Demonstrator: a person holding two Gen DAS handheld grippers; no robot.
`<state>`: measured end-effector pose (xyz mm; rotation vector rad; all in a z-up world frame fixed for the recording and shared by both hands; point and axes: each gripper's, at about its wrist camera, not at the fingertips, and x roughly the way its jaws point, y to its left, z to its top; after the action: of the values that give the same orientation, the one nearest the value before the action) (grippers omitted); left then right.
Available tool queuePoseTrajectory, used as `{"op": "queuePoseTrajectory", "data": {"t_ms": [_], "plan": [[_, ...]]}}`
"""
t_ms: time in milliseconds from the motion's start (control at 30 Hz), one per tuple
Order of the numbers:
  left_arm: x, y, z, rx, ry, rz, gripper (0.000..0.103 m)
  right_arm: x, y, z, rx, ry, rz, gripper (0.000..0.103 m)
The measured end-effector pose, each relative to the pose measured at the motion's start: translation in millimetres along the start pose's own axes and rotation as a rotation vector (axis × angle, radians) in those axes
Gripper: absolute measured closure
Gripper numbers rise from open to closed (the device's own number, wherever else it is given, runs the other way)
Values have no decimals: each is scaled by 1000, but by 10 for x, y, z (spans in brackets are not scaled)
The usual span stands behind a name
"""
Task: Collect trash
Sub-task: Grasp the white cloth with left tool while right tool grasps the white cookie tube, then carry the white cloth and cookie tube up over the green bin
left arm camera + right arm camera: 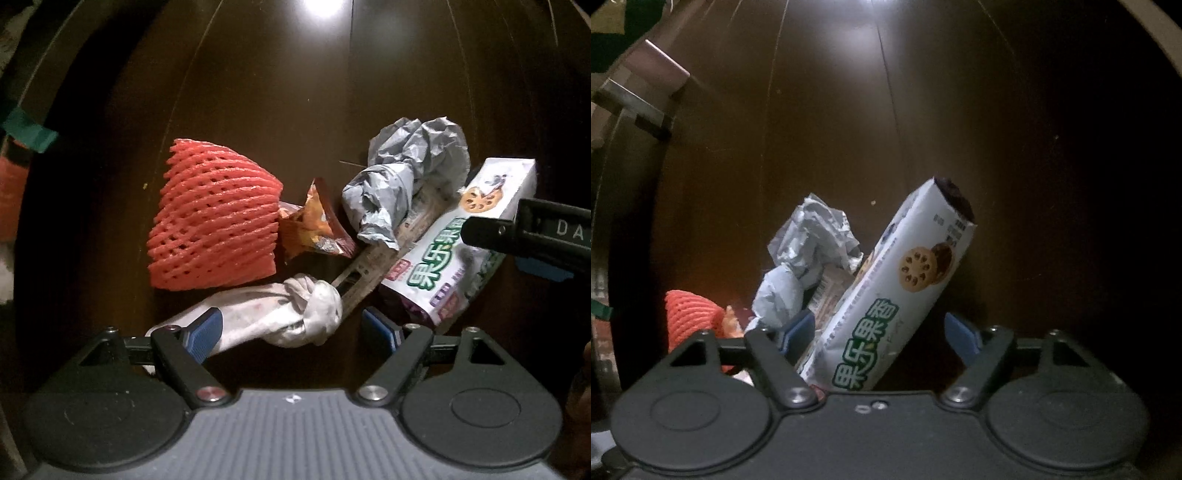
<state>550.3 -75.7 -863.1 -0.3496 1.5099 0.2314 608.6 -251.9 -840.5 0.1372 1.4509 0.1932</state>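
Trash heap: red foam net, snack wrapper, crumpled tissue, grey paper, biscuit pack on dark table, far side bare. Left gripper open astride tissue; right gripper open around pack.

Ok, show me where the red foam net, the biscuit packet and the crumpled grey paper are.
red foam net (214, 218), left wrist view, middle of its mesh.
biscuit packet (886, 295), right wrist view, printed front below the biscuit picture.
crumpled grey paper (406, 177), left wrist view, centre of the wad.

Glossy dark wood table; red foam net.
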Motion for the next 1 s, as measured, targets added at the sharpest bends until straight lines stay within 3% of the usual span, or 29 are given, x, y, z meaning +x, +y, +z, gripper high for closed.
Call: {"op": "queuePoseTrajectory", "data": {"t_ms": [233, 367, 567, 800, 1000], "plan": [[124, 48, 48, -40, 27, -37, 30, 152, -59, -45, 44, 26, 25, 43], [188, 88, 77, -38, 46, -51, 51, 170, -65, -56, 58, 18, 36, 50], [201, 160, 98, -65, 56, -78, 67, 76, -119, -90, 58, -2, 23, 57], [69, 236, 16, -63, 74, -28, 70, -83, -100, -240, 66, -25, -7, 58], [-219, 341, -66, -118, 80, -47, 70, -440, -10, -435, 29, -27, -18, 59]]}}
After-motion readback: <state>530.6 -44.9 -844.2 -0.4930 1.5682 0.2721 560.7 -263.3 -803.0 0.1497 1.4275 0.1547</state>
